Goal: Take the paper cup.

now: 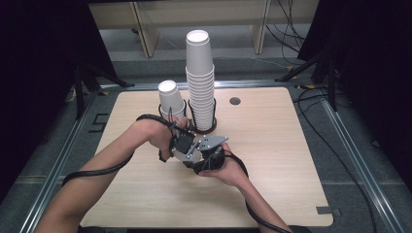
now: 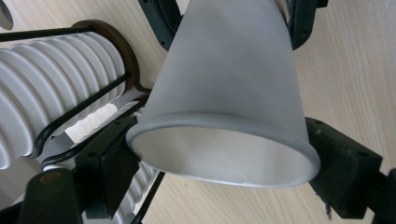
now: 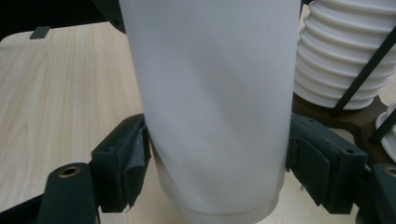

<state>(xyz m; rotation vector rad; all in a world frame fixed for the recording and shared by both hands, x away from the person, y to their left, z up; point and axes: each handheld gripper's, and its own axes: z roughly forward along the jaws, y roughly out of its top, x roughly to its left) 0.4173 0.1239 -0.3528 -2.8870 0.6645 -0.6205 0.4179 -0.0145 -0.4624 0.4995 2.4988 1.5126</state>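
A white paper cup (image 2: 224, 74) is held between both grippers over the wooden table (image 1: 272, 160). My left gripper (image 2: 222, 154) is shut on its wide rim, which looks squeezed into an oval. My right gripper (image 3: 217, 158) has its pads pressed on the cup (image 3: 210, 93) near its narrow base. In the high view the two grippers meet at mid-table, left (image 1: 180, 145) and right (image 1: 210, 156), with the cup hidden under them. Just behind stands a tall stack of upside-down cups (image 1: 200, 82) in a black wire holder (image 1: 204, 128).
A short stack of cups (image 1: 171, 99) stands in a second wire holder left of the tall one. A round cable hole (image 1: 235, 101) is at the table's back. Cables trail from both grippers, and dark curtains flank the table. Bare tabletop lies to the right and front.
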